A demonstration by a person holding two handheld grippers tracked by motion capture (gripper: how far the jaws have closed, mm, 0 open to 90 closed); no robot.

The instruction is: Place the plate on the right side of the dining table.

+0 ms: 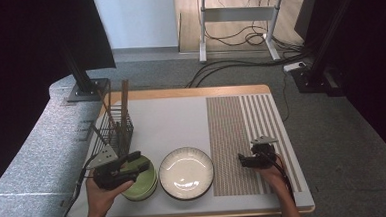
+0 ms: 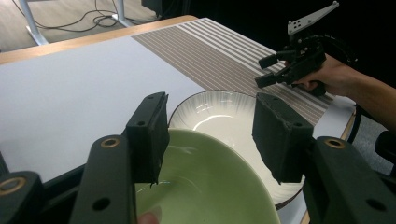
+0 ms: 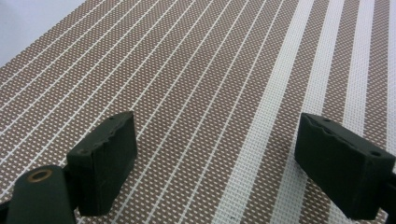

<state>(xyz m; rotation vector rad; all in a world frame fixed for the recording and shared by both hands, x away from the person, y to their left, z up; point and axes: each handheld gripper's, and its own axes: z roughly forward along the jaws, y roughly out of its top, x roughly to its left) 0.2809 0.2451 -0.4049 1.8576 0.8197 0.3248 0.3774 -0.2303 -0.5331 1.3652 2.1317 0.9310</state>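
Left claw (image 1: pixel 133 161) gapes over the green bowl (image 1: pixel 144 183); right claw (image 1: pixel 245 160), wide, empty, hovers above the striped mat (image 1: pixel 242 126) on the white table (image 1: pixel 172 124).

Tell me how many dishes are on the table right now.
2. A green bowl sits near the front left, under the left gripper, whose jaws are open over it. A white plate is just to its right. More may be stacked beneath the bowl.

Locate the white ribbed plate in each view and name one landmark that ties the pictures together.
High view: the white plate sits near the table's front edge, between the green bowl and the striped mat.
Left gripper view: it lies centre-right, just beyond the green bowl, between the left claw's jaws.
Right gripper view: the plate is not in it.
Shared landmark: the striped mat, beside the plate.
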